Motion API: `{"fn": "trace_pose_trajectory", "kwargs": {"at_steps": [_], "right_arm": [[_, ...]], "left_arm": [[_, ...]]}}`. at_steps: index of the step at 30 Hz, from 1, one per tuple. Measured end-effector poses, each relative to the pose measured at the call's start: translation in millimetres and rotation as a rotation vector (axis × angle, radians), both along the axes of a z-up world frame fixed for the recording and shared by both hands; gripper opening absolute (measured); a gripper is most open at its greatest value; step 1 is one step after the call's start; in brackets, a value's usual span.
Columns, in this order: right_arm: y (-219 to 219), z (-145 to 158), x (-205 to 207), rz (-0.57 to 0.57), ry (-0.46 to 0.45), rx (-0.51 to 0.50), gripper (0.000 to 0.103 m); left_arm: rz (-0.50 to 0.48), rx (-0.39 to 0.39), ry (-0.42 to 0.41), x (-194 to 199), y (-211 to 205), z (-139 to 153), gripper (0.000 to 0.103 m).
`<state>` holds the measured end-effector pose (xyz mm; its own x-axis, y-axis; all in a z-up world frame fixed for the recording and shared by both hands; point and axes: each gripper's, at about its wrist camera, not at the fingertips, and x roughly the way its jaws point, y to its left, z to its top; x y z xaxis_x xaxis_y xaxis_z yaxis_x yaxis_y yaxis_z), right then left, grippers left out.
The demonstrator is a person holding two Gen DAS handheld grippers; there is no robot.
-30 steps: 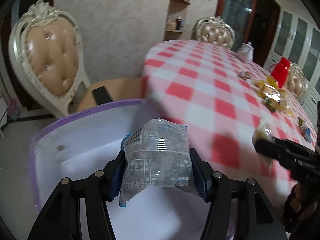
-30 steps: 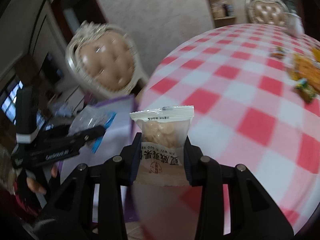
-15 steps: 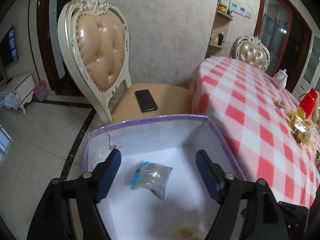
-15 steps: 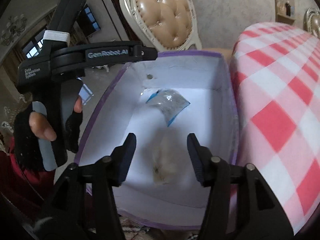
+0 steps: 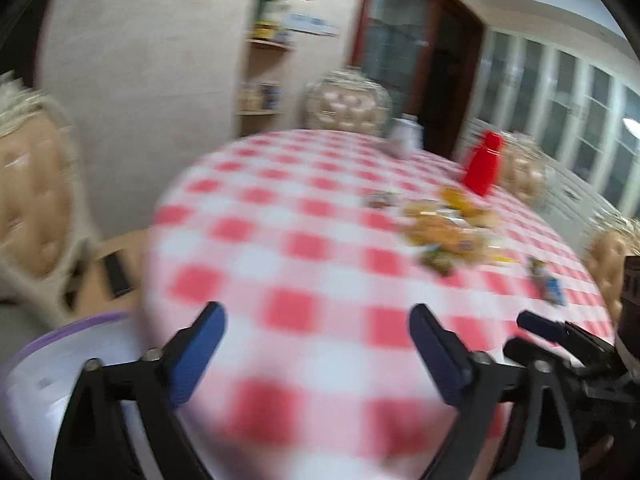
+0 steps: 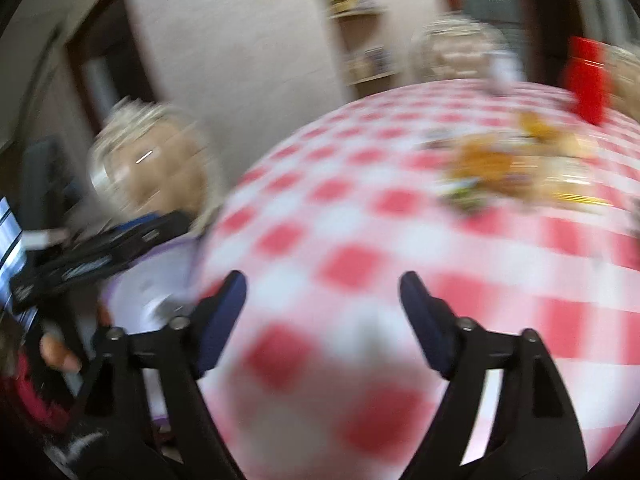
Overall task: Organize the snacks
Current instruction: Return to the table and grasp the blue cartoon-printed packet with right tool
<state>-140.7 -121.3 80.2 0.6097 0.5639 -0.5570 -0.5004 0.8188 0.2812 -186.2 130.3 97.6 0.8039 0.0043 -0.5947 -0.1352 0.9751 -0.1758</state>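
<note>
Both views have swung up off the box interior since half a second ago and now face across the bench; heavy motion blur in both.

Left tongs (image 5: 316,322): spread wide, nothing between the blue pads (image 5: 196,354). Half a second back they were already open over the box with the grey packet lying inside.

Right tongs (image 6: 322,292): also spread wide, empty. The pale snack they pinched one second ago is gone from them.

White box with purple rim (image 5: 60,330): only its near corner shows at lower left of the left view, just beside the bench edge. In the right view it sits at left, partly behind the left gripper body. Contents can't be made out in either view now.

Bench with red-and-white check cloth (image 5: 304,248) fills the centre of both views. Remaining snack pile (image 5: 440,228) lies on the far right part of the cloth, well apart from both tongs; a few loose packets (image 5: 548,284) sit nearer the right edge. Red container (image 5: 482,168) stands behind the pile, white teapot (image 5: 404,136) further back.

Padded chair (image 5: 32,184) at left, with a dark phone (image 5: 117,276) on its seat.
</note>
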Motion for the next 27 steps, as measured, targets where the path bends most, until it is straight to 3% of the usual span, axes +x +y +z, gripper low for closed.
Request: {"fn": "trace_pose_trajectory", "kwargs": {"at_steps": [4,7,10,12,14,16,20,23,25,27], "right_arm": [[-100.2,5.6,47.4,-0.282,0.019,0.020,0.085],[-184.5,-4.2,75.6,-0.532,0.092,-0.008,0.087],[-232.2,-25.3,101.8,-0.618,0.215,0.021,0.087],[-244.0,-36.1,122.9,-0.618,0.304,0.060,0.087],[-247.4,-35.8,138.7,-0.585,0.330,0.124,0.087],[-242.0,-29.3,150.6,-0.586,0.315,0.113,0.089],[-229.4,-15.3,176.1,-0.620,0.243,-0.041,0.091],[-225.2,-15.3,174.2,-0.462,0.205,-0.097,0.091],[-214.7,-14.2,160.3,-0.384,0.154,-0.242,0.092],[-205.0,-18.8,144.8,-0.348,0.095,-0.424,0.093]], "left_arm": [[-0.149,-0.016,0.024,65.5,-70.3,-9.5,0.103],[-0.242,-0.021,0.038,104.3,-115.9,-17.8,0.103],[-0.327,-0.015,0.042,140.3,-160.4,-23.1,0.103],[-0.374,-0.004,0.046,162.2,-186.4,-23.6,0.103],[-0.390,-0.010,0.028,177.9,-202.9,-22.7,0.103],[-0.400,-0.040,-0.001,189.2,-213.6,-21.4,0.103],[-0.445,-0.087,-0.027,201.1,-222.4,-31.5,0.103],[-0.469,-0.040,-0.004,206.2,-223.9,-38.8,0.103],[-0.457,-0.045,0.005,205.0,-217.4,-38.5,0.103],[-0.446,-0.103,0.002,206.2,-208.0,-35.2,0.103]]}}
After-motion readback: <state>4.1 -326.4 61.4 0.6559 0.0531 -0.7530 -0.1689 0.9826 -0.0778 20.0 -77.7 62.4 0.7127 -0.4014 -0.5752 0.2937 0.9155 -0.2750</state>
